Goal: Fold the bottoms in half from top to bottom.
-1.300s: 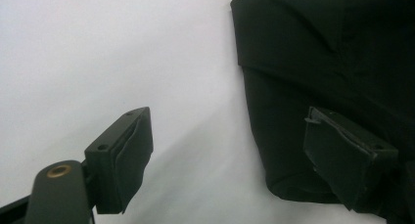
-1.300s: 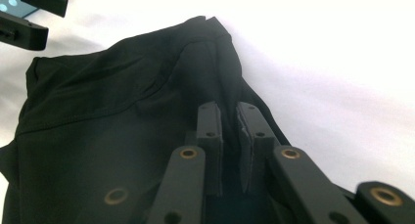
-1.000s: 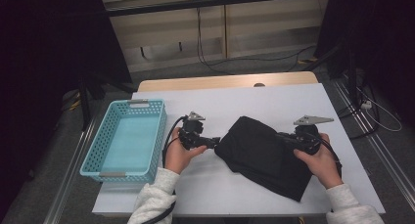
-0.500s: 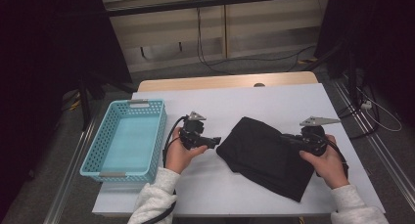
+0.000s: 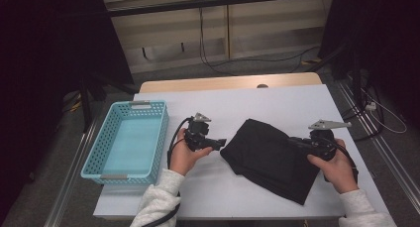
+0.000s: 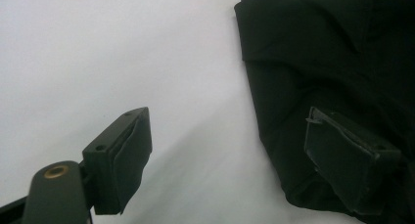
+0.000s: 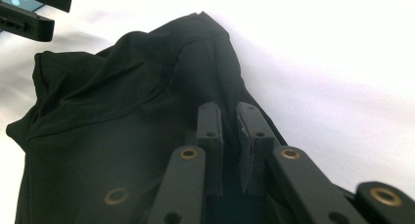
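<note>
One black cloth (image 5: 270, 157), one basket (image 5: 130, 141), two hand-held grippers.

Black cloth (image 5: 270, 157); turquoise basket (image 5: 130, 176); white table (image 5: 297, 103).

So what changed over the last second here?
The left gripper let go of the black cloth's left edge; its jaws now stand open beside it. The right gripper, shut on the cloth, drew it a little rightward across the table. The basket stayed put.
</note>
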A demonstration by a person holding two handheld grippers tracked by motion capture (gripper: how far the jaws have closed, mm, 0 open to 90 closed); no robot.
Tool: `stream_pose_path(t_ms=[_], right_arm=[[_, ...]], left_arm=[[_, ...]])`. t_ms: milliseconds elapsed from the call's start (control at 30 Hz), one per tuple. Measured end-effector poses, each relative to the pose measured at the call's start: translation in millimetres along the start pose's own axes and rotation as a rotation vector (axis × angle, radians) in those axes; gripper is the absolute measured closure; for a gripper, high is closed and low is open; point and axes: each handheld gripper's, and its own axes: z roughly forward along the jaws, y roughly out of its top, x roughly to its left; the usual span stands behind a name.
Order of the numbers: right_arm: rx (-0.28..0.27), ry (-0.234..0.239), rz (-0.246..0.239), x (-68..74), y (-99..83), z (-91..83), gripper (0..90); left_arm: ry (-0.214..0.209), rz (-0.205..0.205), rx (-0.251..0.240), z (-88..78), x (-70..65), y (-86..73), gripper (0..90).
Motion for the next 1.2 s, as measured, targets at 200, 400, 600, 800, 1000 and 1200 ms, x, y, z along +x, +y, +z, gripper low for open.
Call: stream_pose_path(t_ms=[200, 400, 600, 800, 1000, 1200], right_arm=[[0.001, -0.003, 0.01, -2.3, -3.1, -5.8, 81.3], [-0.003, -0.009, 0.014, -4.0, -5.9, -11.3, 81.2], [-0.003, -0.012, 0.02, -5.1, -7.4, -14.4, 81.3], [-0.008, -0.016, 0.02, -7.2, -9.5, -21.2, 81.3], [-0.002, -0.024, 0.026, -10.2, -13.1, -25.5, 81.3], [0.001, -0.029, 0.03, -12.5, -16.6, -30.6, 81.3]], left_arm=[[-0.005, 0.01, 0.001, 1.5, -2.1, 1.8, 17.6], [-0.013, 0.003, -0.002, 2.7, -3.4, 2.6, 17.4], [-0.011, 0.001, -0.003, 3.5, -3.2, 2.3, 17.2], [-0.012, -0.001, -0.007, 2.9, -3.1, 2.7, 17.2], [-0.018, 0.003, 0.002, 3.4, -3.4, 3.1, 17.0], [-0.016, 0.004, 0.007, 6.9, -4.2, 2.6, 16.9]])
